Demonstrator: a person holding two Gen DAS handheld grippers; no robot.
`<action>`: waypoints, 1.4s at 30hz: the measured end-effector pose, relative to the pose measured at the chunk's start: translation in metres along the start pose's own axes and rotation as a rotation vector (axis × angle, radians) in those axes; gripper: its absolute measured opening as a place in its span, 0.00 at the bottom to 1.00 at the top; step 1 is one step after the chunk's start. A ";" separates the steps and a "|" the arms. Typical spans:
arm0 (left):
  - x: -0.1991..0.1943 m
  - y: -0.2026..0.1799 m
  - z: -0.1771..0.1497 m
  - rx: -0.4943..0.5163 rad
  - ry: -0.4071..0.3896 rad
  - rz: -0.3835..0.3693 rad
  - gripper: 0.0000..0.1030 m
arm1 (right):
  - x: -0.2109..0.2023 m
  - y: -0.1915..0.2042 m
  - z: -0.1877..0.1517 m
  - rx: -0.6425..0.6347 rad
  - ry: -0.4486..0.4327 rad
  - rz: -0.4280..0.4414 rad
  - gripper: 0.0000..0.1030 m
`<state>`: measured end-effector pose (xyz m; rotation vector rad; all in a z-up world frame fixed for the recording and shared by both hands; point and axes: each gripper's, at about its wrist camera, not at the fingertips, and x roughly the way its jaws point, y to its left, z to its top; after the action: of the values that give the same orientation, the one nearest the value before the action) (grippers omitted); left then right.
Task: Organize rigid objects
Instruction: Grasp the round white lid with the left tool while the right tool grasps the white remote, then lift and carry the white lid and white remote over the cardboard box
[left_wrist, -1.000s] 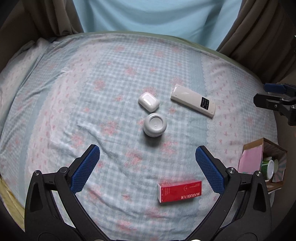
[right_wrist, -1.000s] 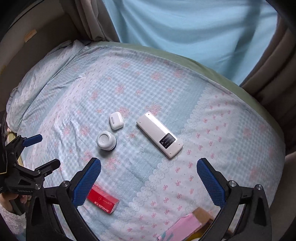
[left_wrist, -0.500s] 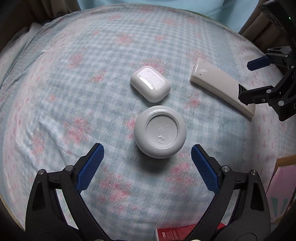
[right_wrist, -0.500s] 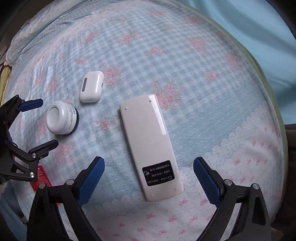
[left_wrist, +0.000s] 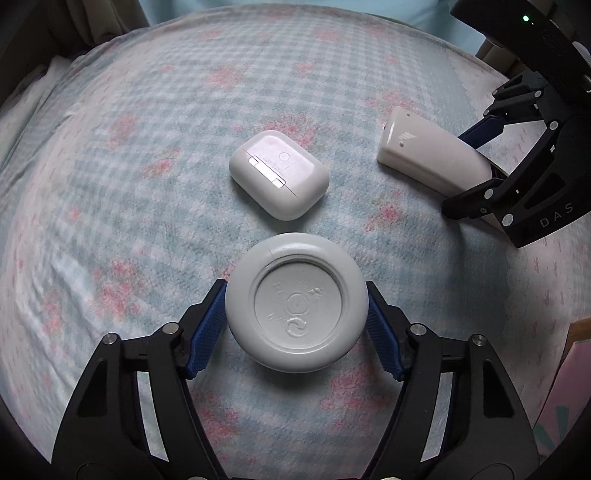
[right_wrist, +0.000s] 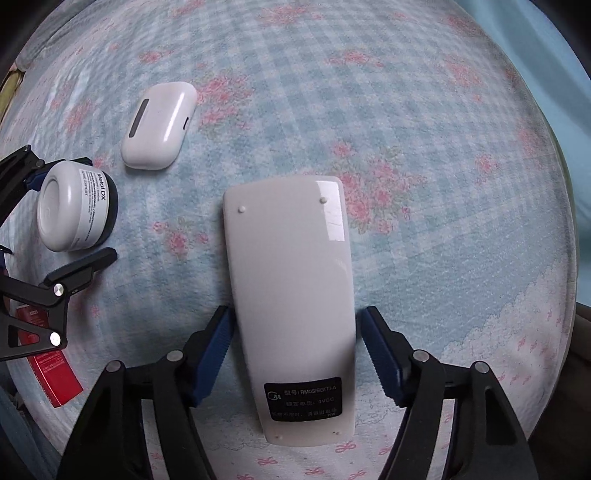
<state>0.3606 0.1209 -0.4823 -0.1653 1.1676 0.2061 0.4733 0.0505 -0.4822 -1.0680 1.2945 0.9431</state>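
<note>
White jar (left_wrist: 295, 306) sits between the closing left gripper (left_wrist: 295, 325) pads.

Left gripper (left_wrist: 295, 317): black frame, blue ribbed pads, pointing steeply down, jaws closing, pads meeting the white round jar. Right gripper (right_wrist: 295, 347): same build, pointing straight down, jaws closing, straddling the white remote.

White jar (right_wrist: 75, 206) side label reading "Metal DX" with smaller illegible lines, remote control (right_wrist: 291, 295) black sticker with what looks like "RM05/BG(T)-A" and "3VDC", right gripper (left_wrist: 476, 168) body marked "DAS", red box (right_wrist: 48, 365) print unreadable
</note>
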 end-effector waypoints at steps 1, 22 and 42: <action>0.000 0.000 0.001 0.010 -0.001 0.005 0.52 | -0.001 0.001 0.000 -0.005 -0.002 -0.004 0.53; -0.025 0.003 -0.007 0.007 -0.030 -0.024 0.51 | -0.025 0.022 -0.013 0.064 -0.045 -0.016 0.52; -0.166 -0.027 -0.001 0.098 -0.158 -0.070 0.51 | -0.176 0.028 -0.088 0.326 -0.242 0.006 0.52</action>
<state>0.3038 0.0824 -0.3290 -0.1019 1.0103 0.0979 0.4113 -0.0191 -0.3070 -0.6764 1.2002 0.8043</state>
